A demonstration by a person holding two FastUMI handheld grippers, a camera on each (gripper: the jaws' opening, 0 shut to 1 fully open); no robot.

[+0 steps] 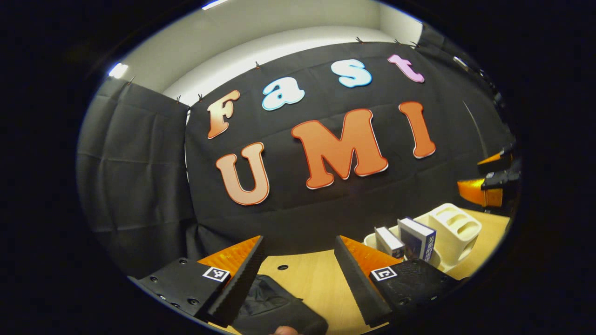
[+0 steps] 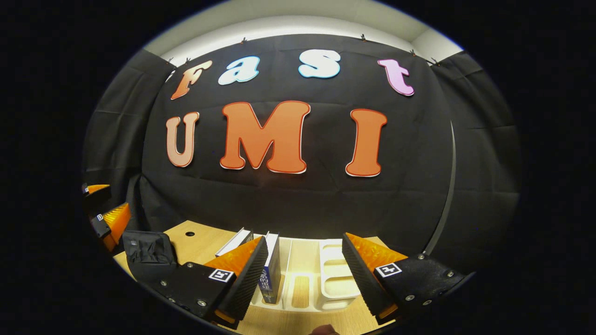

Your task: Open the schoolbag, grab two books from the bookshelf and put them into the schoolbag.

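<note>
In the left gripper view my left gripper (image 1: 298,274) stands open above the black schoolbag (image 1: 274,307), which lies on the wooden table just below and between its fingers. To the right stands a cream bookshelf (image 1: 454,228) holding two upright books (image 1: 416,237). In the right gripper view my right gripper (image 2: 302,274) is open, hovering in front of the bookshelf (image 2: 337,274). A blue-spined book (image 2: 271,270) stands just inside its left finger and a second book (image 2: 234,242) leans further left. The schoolbag (image 2: 149,253) sits at the left, with the left gripper (image 2: 104,216) beyond it.
The light wooden table (image 1: 312,279) has small round holes in its top (image 2: 190,233). Black cloth walls close the booth behind and at both sides. The right gripper (image 1: 489,184) shows at the far right edge of the left gripper view.
</note>
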